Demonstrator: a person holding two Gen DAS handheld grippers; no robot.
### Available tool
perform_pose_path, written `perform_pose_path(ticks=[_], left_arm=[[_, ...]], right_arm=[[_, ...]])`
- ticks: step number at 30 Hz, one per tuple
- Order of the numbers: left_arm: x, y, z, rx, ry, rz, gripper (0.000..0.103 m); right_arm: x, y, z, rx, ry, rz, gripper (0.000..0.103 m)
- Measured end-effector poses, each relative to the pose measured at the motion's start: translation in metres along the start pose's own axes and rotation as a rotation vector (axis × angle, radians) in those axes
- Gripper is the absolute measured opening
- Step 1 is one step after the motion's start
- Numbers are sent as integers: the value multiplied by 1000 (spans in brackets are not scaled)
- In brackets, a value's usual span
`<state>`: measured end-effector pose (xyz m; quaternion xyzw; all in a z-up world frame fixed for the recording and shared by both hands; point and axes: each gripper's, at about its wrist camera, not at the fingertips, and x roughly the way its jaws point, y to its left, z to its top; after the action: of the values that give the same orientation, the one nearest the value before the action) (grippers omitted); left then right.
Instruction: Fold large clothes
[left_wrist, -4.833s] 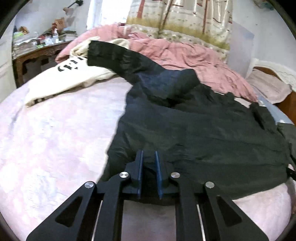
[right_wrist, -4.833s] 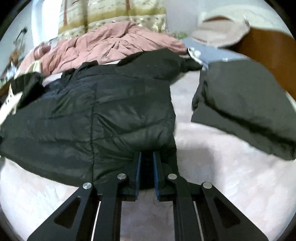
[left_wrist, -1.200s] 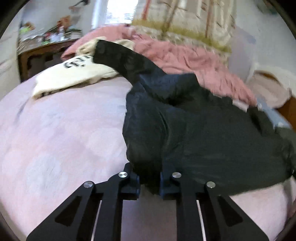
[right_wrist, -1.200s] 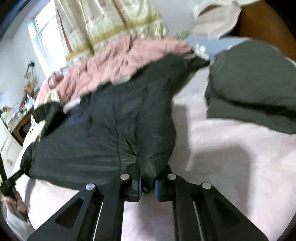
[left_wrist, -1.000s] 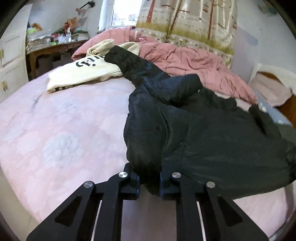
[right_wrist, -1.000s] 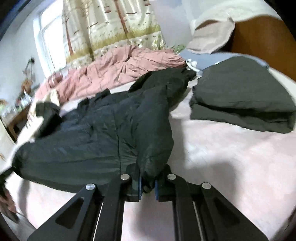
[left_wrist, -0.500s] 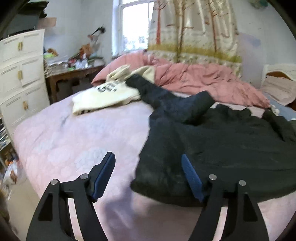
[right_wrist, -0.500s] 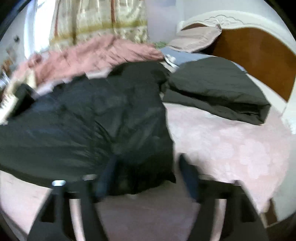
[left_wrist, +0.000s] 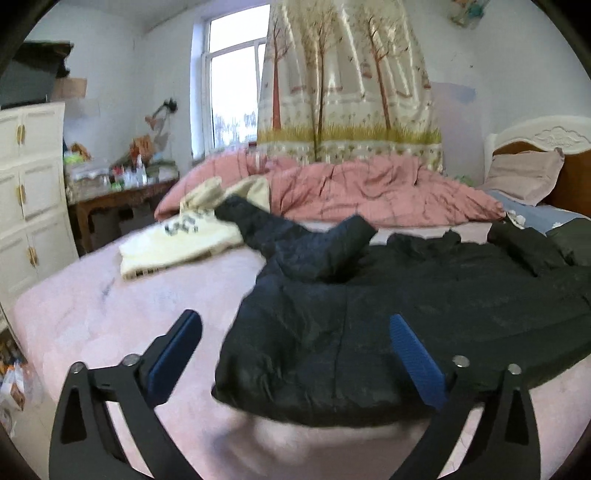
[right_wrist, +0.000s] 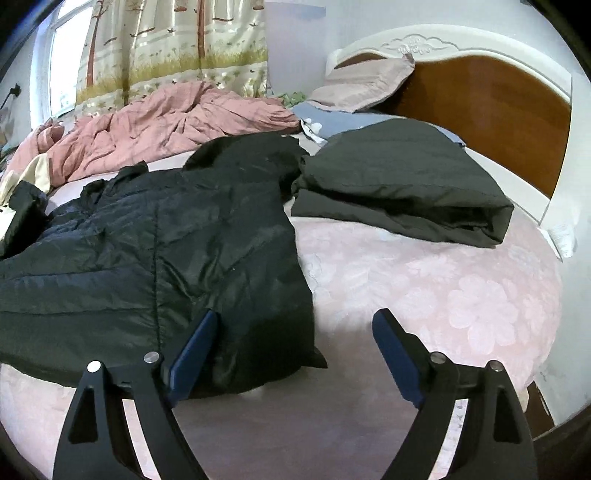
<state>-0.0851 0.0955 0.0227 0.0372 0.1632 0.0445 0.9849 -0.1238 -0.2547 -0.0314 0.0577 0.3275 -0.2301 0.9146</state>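
Observation:
A large black padded jacket (left_wrist: 388, 306) lies spread on the pink bed sheet (left_wrist: 122, 314), one sleeve reaching back toward a cream garment. In the right wrist view the same jacket (right_wrist: 155, 236) covers the left half of the bed. My left gripper (left_wrist: 295, 328) hovers over the jacket's near left hem, its jaws still opening wide, the pads clear of the cloth. My right gripper (right_wrist: 295, 328) hangs over the jacket's near right corner, its jaws also opening, with the hem lying free below and nothing gripped.
A folded dark green garment (right_wrist: 399, 192) rests near the wooden headboard (right_wrist: 487, 110). A crumpled pink duvet (left_wrist: 369, 192) and a cream sweatshirt (left_wrist: 177, 240) lie at the far side. White cupboards (left_wrist: 29, 192) and a cluttered wooden table (left_wrist: 118, 195) stand left of the bed.
Both grippers were shut on the jacket's near hem a second ago. Both have let go and opened wide, and the hem has dropped flat on the bed. The left gripper has lifted and tilted up.

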Motion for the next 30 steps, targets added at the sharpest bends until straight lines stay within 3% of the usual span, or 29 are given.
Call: perform_pose_path(ticks=[3, 6, 10, 13, 19, 22, 24, 27, 30], left_arm=[[-7, -1, 9, 28, -72, 36, 103], [-15, 7, 15, -52, -92, -5, 103], [-25, 5, 42, -109, -118, -54, 103], [-29, -7, 68, -102, -142, -76, 103], [-24, -41, 103, -88, -218, -138, 103], [-10, -55, 98, -83, -191, -170, 103], [5, -63, 77, -73, -151, -174, 103], [33, -73, 39, -38, -40, -166, 103], [62, -77, 21, -38, 96, -202, 102]], right_arm=[[-4, 3, 0, -17, -21, 8, 88], [-10, 5, 3, -19, -61, 6, 88], [-31, 1, 6, 6, -185, 5, 88], [-39, 2, 9, -2, -252, -1, 103], [-34, 7, 11, -25, -221, -2, 103], [-35, 5, 10, -12, -231, 8, 103], [-34, 2, 10, -1, -226, 23, 103], [-30, -1, 11, 21, -196, 60, 103], [-30, -5, 12, 45, -178, 101, 103]])
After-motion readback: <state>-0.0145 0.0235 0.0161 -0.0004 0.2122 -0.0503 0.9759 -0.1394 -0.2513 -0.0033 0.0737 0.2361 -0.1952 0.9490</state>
